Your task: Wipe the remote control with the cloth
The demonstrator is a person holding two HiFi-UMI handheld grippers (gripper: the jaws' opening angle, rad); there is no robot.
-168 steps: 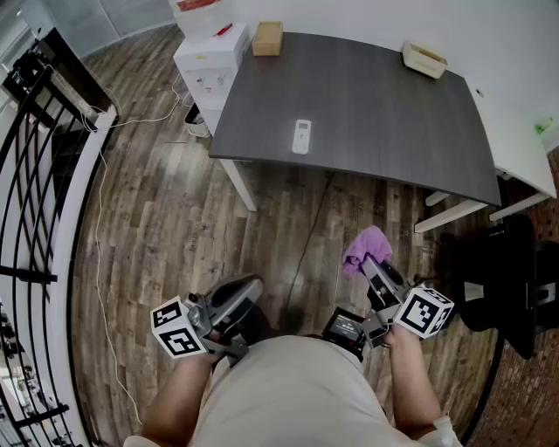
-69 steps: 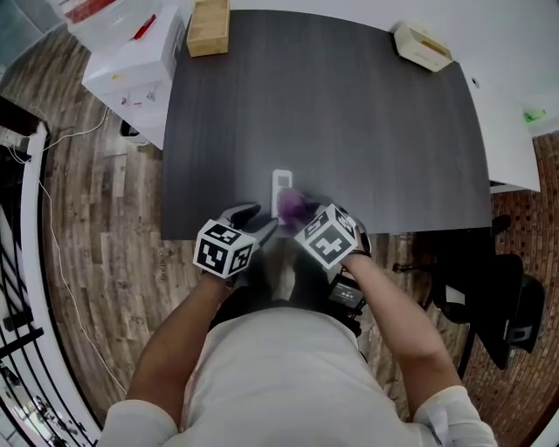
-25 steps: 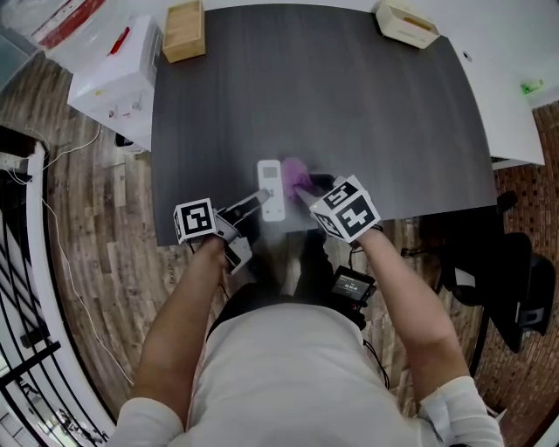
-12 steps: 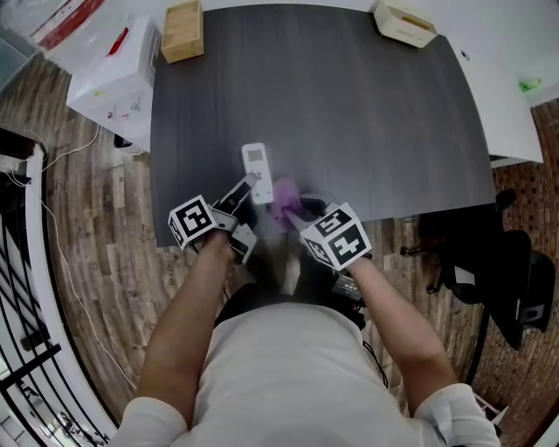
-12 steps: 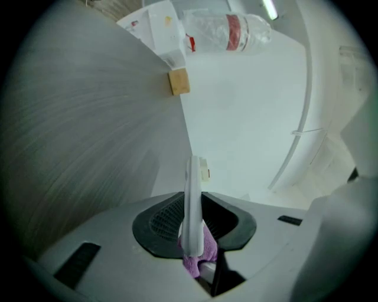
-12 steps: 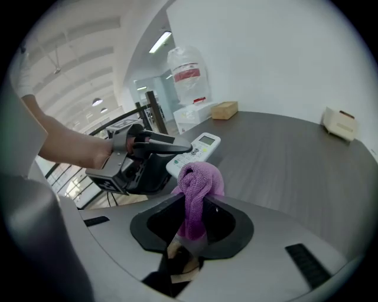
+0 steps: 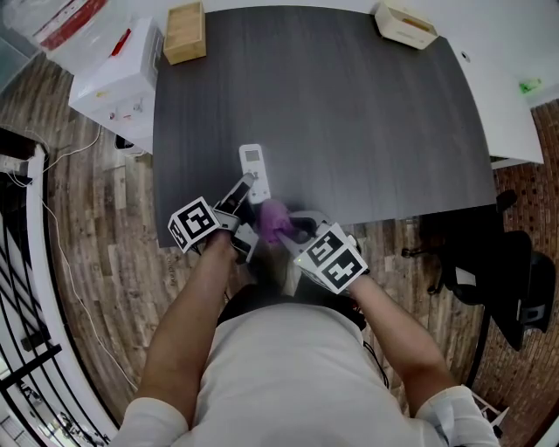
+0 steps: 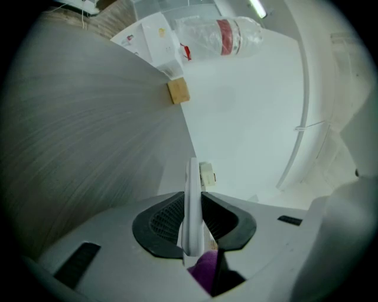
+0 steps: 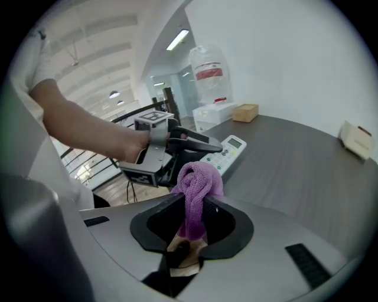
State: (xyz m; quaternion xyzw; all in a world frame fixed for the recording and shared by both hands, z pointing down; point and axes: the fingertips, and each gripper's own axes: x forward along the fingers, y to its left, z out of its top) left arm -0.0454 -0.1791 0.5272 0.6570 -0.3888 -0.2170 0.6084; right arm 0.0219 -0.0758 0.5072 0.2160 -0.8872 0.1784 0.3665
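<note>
Seen from above, a person in a pale shirt (image 7: 279,375) stands at the front edge of a dark grey surface (image 7: 349,113), with tongs in each hand. Nearest the body, the right tongs (image 7: 286,225) are clamped on a bunched purple cloth (image 7: 271,218), and a soft wad of it pokes out beyond the pads. The cloth hovers just beside the near end of the remote control (image 7: 252,164), and it is unclear whether the two touch. The left tongs (image 7: 246,185) are closed narrowly on that near end, and their own view shows the thin white body pinched between the pads. The remote points away from the person, with its small screen at the far end and its buttons facing up; it sits at the front of the surface, left of centre. It looks light, stiff and smooth, so it would likely twist or slip under a sideways rub. A firm hold across the near end leaves the button face free to wipe. The cloth is limp and gives easily, so it is best gripped by its gathered middle. Farther back, a small wooden box (image 7: 184,30) sits at the far left corner and a cream tray (image 7: 405,23) at the far right, with a white cabinet (image 7: 113,83) beyond the left edge
</note>
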